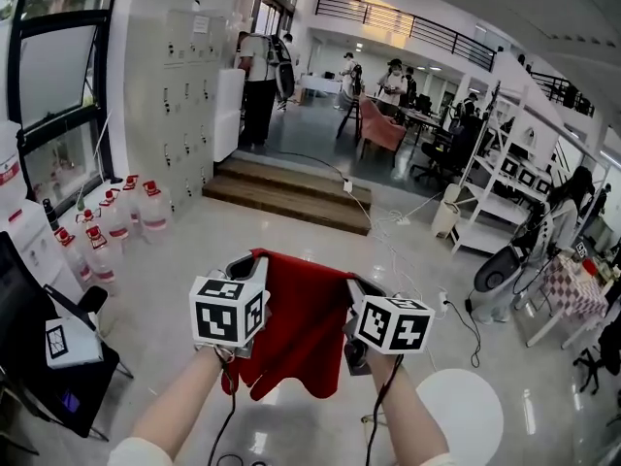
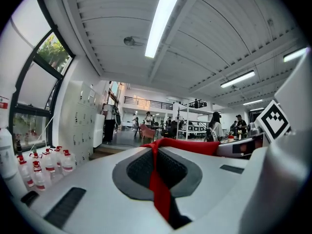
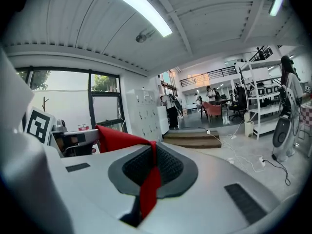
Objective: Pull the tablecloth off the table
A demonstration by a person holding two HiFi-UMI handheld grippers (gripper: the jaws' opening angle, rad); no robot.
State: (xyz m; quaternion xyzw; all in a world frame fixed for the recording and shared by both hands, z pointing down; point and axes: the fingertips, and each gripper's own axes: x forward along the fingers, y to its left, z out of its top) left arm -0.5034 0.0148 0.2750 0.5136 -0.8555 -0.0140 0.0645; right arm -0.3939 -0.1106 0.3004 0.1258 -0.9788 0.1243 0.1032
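A big open hall: glossy pale floor [image 1: 320, 231], lockers and water bottles [image 1: 107, 226] to the left, wooden steps [image 1: 291, 192] ahead, people at desks further back. No table shows under the cloth [image 1: 301, 328], so I'd say it is already off.

The left gripper [image 2: 155, 152] and the right gripper [image 3: 152, 152] are both pressed together on the cloth's top edge, each nipping only a thin fold of red between its pads. That is the weak spot. A tug or a swing could slide the fold out of one pinch, and that side would drop.

The cloth is plain red and thin. It is pulled fairly taut between the grippers and hangs below them in soft, uneven points over the floor. Those loose points look low enough to drag or get stepped on if the hands sink.
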